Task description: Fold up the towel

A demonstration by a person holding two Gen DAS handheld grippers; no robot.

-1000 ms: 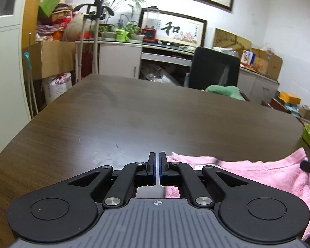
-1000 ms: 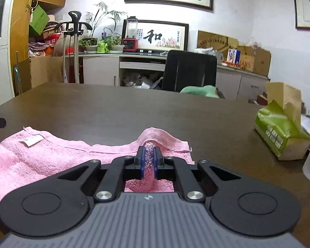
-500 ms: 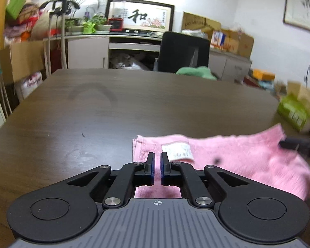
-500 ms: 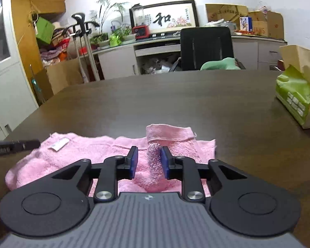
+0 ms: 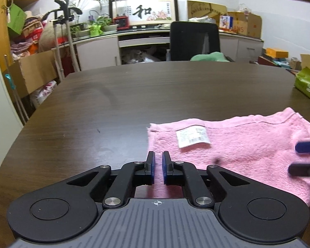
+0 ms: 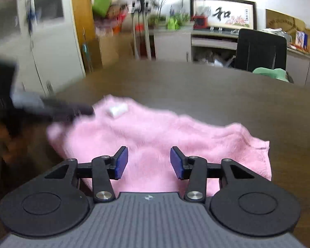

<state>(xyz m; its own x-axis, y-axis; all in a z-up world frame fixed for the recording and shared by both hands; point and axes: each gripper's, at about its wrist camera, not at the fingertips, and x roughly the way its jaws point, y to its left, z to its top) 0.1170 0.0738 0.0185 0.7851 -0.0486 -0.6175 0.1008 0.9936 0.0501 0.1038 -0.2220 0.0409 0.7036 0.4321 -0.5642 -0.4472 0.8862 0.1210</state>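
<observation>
A pink towel point(image 5: 248, 144) lies folded on the dark wooden table point(image 5: 134, 95), its white label point(image 5: 193, 137) facing up. My left gripper point(image 5: 158, 162) sits low at the towel's near left corner. Its jaws are narrowly open and grip nothing. In the right wrist view the towel point(image 6: 165, 136) spreads under my right gripper point(image 6: 148, 161), which is wide open and empty just above the cloth. That view is motion-blurred. The left gripper point(image 6: 72, 111) shows there as a dark blur at the towel's left edge. The right gripper's fingertips point(image 5: 308, 147) enter the left wrist view from the right.
A green tissue pack point(image 5: 308, 86) stands near the table's right edge. A black office chair point(image 5: 194, 39) with a green cloth point(image 5: 208, 56) on it is behind the table's far edge. Cabinets and boxes line the walls.
My right gripper has opened wide and let go of the raised towel fold, then swung left. My left gripper has parted slightly. The towel now lies flat with its label showing.
</observation>
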